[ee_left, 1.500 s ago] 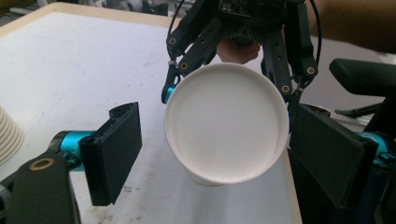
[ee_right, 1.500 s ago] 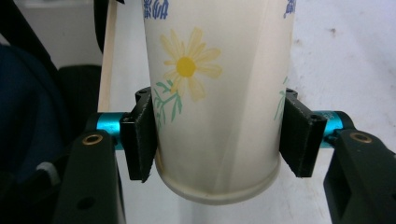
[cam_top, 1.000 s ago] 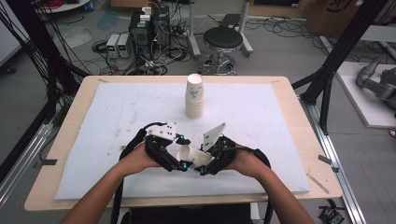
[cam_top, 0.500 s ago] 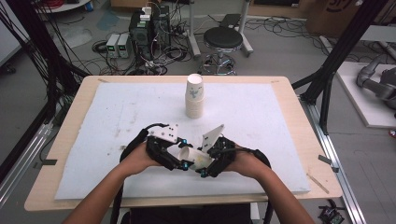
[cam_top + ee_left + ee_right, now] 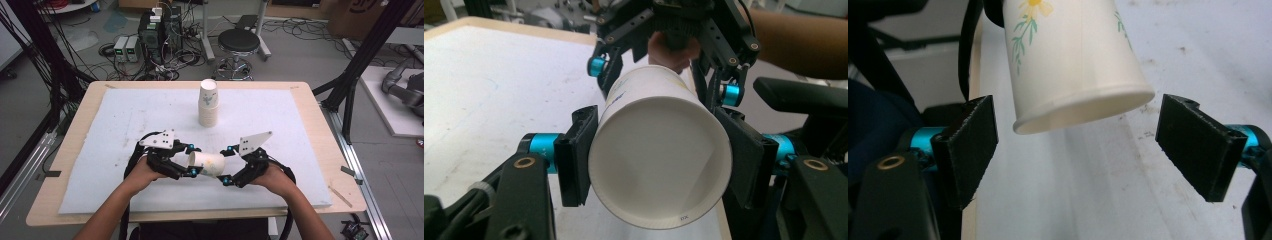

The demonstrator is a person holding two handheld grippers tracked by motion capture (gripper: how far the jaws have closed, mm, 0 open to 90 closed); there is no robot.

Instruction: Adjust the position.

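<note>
A single paper cup [image 5: 206, 164] is held on its side, just above the white surface [image 5: 300, 135], near the front edge and well in front of the stack of cups [image 5: 208, 104] that stands upright toward the back. The left tongs [image 5: 659, 167] grip this cup near its open rim: in the left gripper view both black pads press the wall on either side, and the mouth faces that camera. Held this way, the cup's narrow closed base points away toward the other hand, which looks like a presentation for a handover or a joint pull.

The right tongs [image 5: 1093, 150] stand spread wide, their two pads well apart on each side of the cup's base without touching it. In the right gripper view the base ring hangs between and slightly beyond the pads, flower print uppermost. My guess is that the wide opening gives room to slide around the base before closing.

The stack of cups is left alone behind the held cup, probably as the supply or the destination.
</note>
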